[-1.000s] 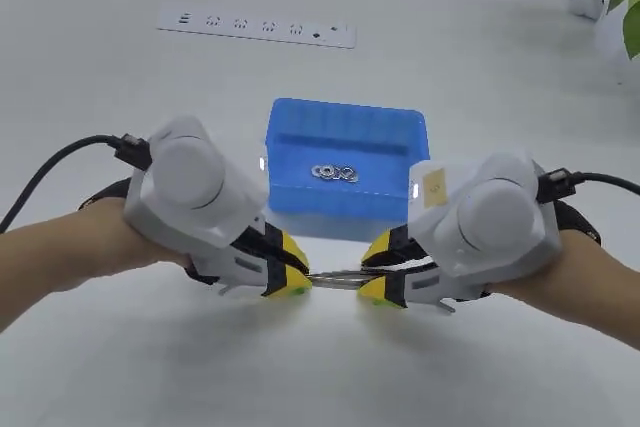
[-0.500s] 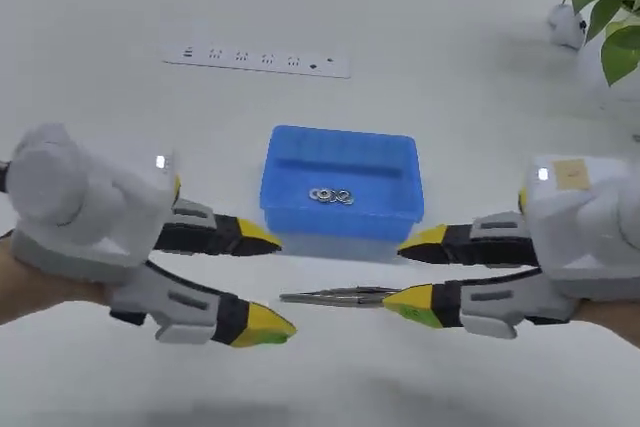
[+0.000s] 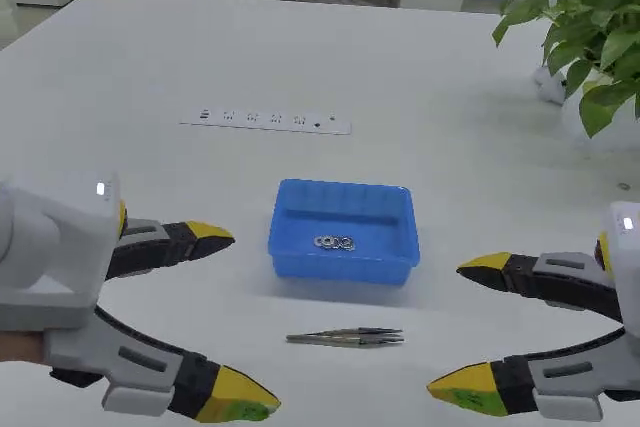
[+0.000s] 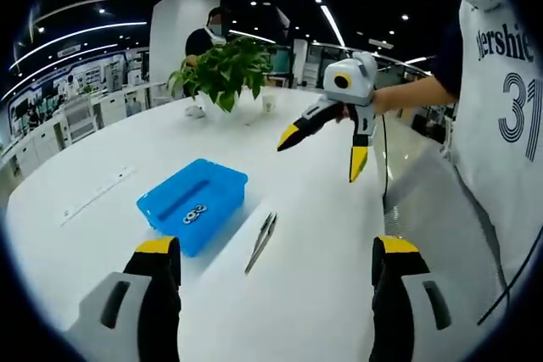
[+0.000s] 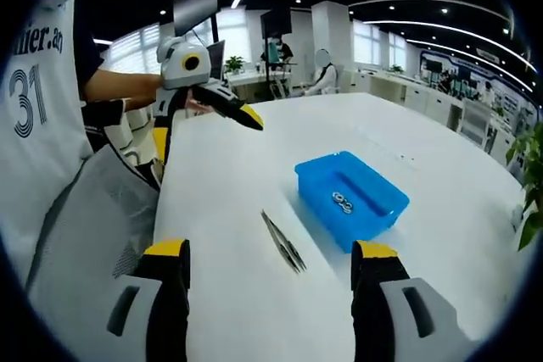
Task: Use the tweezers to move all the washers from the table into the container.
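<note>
Released since 1 second ago, slim metal tweezers lie on the white desk between the left gripper and right gripper, both wide open; silver washers sit in the blue plastic container.

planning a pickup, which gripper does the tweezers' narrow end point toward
The left gripper: the slim silver metal tweezers taper toward it, their wider end facing the right gripper.

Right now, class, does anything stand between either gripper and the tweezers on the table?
Nothing visible does. The tweezers lie alone on the table in front of the blue container, with the open left gripper and right gripper either side.
</note>
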### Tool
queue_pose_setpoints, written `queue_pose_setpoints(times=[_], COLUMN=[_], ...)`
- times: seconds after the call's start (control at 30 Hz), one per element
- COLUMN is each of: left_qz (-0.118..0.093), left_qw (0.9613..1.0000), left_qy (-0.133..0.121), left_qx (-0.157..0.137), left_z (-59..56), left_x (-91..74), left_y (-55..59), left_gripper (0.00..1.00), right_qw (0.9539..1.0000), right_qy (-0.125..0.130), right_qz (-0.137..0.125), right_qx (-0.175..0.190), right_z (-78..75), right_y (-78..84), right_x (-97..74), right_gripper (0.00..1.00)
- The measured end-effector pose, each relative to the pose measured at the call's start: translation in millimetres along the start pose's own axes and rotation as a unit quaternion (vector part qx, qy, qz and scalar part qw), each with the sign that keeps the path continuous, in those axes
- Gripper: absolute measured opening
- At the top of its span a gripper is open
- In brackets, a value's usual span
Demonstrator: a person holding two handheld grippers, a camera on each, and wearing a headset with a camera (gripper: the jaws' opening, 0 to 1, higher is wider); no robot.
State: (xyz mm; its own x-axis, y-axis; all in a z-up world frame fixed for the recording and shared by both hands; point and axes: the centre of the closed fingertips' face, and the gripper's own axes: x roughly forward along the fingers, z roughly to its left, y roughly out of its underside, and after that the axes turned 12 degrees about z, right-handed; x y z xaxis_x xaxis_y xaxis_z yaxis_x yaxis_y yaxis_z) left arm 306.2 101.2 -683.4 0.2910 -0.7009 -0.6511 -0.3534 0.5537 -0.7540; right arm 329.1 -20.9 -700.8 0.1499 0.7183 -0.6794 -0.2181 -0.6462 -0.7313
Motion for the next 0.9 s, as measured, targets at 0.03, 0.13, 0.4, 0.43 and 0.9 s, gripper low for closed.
queue_pose_setpoints(times=[0.03, 0.13, 0.4, 0.43, 0.9], left_qz=[-0.004, -0.010, 0.018, 0.016, 0.036], left_qw=[1.0000, 0.9999, 0.9996, 0.9995, 0.9985], left_qy=[0.000, -0.003, -0.016, -0.018, -0.023], left_qx=[0.001, 0.010, 0.017, 0.018, 0.033], left_z=[-1.9, -5.8, -7.7, -8.6, -18.5], left_x=[-2.3, -8.7, -25.7, -27.3, -36.3], left_y=[-3.0, -10.3, -7.7, -8.4, -8.1], left_gripper=[0.99, 0.99, 0.99, 0.99, 0.99], right_qw=[0.9998, 0.9996, 0.9993, 0.9993, 0.9995], right_qy=[0.002, -0.001, 0.013, 0.013, 0.017], right_qz=[-0.010, -0.014, -0.017, -0.017, -0.012], right_qx=[-0.015, -0.025, -0.031, -0.032, -0.022], right_z=[0.7, 3.9, 5.5, 6.9, 10.2], right_y=[-5.9, -12.4, -14.2, -13.5, -7.1], right_x=[-2.8, -7.5, -20.4, -21.4, -30.3], right_gripper=[0.81, 0.85, 0.96, 0.96, 1.00])
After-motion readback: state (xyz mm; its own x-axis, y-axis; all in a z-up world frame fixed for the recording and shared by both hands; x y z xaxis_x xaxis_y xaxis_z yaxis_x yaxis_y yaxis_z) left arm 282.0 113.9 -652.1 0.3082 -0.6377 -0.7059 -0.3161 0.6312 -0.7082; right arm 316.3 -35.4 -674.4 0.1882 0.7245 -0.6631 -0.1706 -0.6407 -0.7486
